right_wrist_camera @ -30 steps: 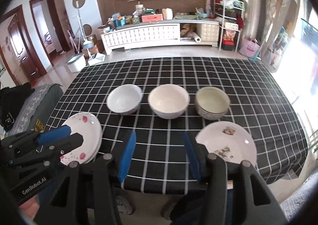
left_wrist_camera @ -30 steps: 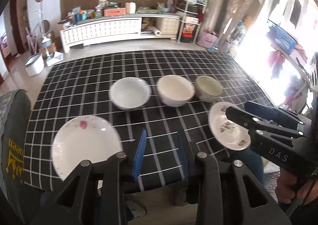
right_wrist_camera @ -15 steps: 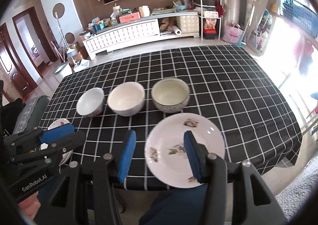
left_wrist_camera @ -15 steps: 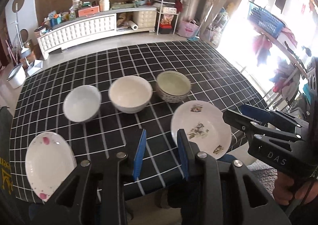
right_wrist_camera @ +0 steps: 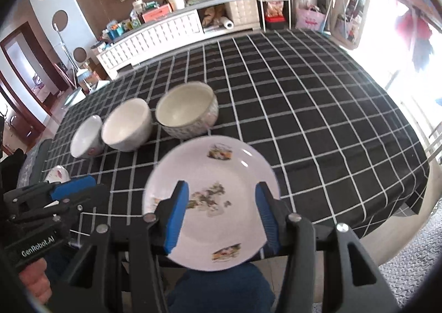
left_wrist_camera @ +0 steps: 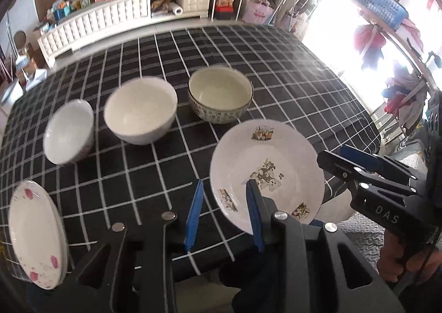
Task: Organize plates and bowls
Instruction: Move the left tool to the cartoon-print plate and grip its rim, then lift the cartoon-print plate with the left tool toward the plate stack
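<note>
Three bowls are seen in a row mid-tabletop (left_wrist_camera: 276, 69), on a black checked cloth: small white bowl (left_wrist_camera: 69, 132), larger white bowl (left_wrist_camera: 141, 118), patterned bowl (left_wrist_camera: 221, 98), left to right. A picture-printed plate (right_wrist_camera: 212, 202) lies at the near edge, towards the right corner; a pink-flowered plate (left_wrist_camera: 34, 232) lies at the near left corner. The right gripper (right_wrist_camera: 221, 216) is held over the printed plate w/ jaws spread, nothing pinched. The left gripper (left_wrist_camera: 223, 213) is held just left of that plate, jaws part-spread & empty. Contact w/ the plate cannot be told.
</note>
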`<state>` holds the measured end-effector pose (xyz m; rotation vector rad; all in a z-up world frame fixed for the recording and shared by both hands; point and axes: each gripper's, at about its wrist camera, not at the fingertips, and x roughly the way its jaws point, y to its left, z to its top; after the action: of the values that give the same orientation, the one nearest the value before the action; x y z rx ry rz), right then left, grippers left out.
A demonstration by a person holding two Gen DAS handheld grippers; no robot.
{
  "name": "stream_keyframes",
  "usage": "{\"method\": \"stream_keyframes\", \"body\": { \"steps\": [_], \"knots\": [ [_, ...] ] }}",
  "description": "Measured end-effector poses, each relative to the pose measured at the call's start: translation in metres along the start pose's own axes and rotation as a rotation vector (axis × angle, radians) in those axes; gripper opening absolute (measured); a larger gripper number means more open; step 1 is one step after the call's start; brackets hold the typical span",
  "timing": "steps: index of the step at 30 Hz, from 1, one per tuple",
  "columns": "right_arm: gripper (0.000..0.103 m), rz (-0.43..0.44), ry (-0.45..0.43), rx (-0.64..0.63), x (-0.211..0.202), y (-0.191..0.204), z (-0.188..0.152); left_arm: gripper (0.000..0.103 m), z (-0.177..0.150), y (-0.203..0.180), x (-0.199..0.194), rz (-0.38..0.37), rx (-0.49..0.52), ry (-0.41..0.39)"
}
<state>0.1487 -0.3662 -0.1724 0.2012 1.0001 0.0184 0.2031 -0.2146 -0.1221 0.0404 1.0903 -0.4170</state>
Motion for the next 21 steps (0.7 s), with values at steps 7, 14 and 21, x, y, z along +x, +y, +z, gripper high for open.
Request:
{"method": "stream_keyframes", "body": {
  "steps": [7,14,21],
  "knots": [
    [0.055,-0.019,0.060,0.001,0.026,-0.021,-0.004,0.030,0.000,-0.001,0.037,0.028,-0.008,0.060],
    [0.055,-0.060,0.094,-0.042,0.044,-0.026,-0.006,0.029,-0.004,0.009,0.073,0.024,-0.055,0.128],
    [0.041,-0.077,0.118,-0.010,0.051,-0.038,-0.007,0.021,-0.007,0.014,0.091,-0.001,-0.084,0.165]
  ]
}}
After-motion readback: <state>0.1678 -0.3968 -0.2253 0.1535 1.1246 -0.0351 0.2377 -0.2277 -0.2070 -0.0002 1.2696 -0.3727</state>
